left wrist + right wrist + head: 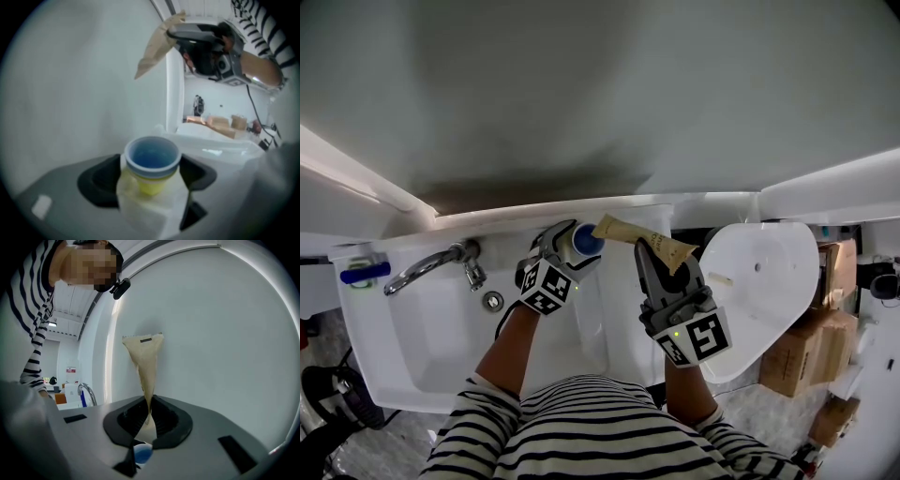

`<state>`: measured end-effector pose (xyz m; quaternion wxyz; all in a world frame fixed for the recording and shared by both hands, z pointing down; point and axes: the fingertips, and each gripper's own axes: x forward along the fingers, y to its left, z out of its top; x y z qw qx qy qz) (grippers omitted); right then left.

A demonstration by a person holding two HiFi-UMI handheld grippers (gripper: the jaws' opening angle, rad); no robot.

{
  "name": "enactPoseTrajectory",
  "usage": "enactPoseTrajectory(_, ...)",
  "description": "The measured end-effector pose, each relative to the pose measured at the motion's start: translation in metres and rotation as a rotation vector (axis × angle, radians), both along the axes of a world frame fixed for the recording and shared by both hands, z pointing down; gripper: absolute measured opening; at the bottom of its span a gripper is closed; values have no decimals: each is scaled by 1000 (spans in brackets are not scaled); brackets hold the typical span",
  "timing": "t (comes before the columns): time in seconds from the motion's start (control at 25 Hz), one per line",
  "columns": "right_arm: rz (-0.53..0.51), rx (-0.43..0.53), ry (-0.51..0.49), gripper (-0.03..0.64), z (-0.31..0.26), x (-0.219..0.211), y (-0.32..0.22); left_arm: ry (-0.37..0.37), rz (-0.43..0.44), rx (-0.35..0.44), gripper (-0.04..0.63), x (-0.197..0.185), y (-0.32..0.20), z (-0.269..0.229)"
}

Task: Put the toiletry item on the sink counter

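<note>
Two grippers are up near the back edge of the sink counter (623, 328), close to the wall. The left gripper (579, 246) has its jaws spread wide, one on either side of a small pale bottle (151, 187) with a blue cap (587, 240). The bottle is at the counter's back edge, just right of the basin (441, 347), with its cap upward. I can't make out its base from here.

The right gripper (667, 262) has its jaws pinched narrow on a tan tube (630, 236). It grips the tube's soft body partway along, and a blue cap end shows behind the jaws in the right gripper view. The tube is in the air over the back edge of the counter, right of the bottle. Its flat crimped end points toward the bottle and comes near it.

Over by the counter's left side, a chrome faucet (431, 264) arches over the basin, with the drain (492, 301) below it. A blue-handled thing (364, 273) lies at the back left corner. Off the counter's right edge there is a white oval lid (769, 272), with cardboard boxes (811, 347) beyond it.
</note>
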<state>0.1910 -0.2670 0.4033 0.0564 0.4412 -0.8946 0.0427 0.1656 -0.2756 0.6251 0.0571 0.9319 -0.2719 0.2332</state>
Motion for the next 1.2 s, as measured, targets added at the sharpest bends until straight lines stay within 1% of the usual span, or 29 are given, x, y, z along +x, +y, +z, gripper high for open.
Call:
enactPoseTrajectory(0.24, 5, -20, 19, 25, 15, 1, -2, 7, -3, 13, 385, -2, 2, -9)
enactPoseTrajectory(0.44, -7, -40, 38, 25, 27, -3, -2, 28, -7, 35, 385, -7, 2, -23)
enactPoseTrajectory(0.68, -25, -82, 50, 25, 47, -7, -1, 82, 0, 72, 385, -9, 8, -52)
enactPoseTrajectory(1.0, -43, -149, 99, 25, 86, -13, -4, 157, -6, 143, 385, -17, 14, -97)
enactPoseTrajectory(1.2, -49, -178, 118, 25, 108, -16, -6, 226, -24, 180, 373, -23, 13, -125)
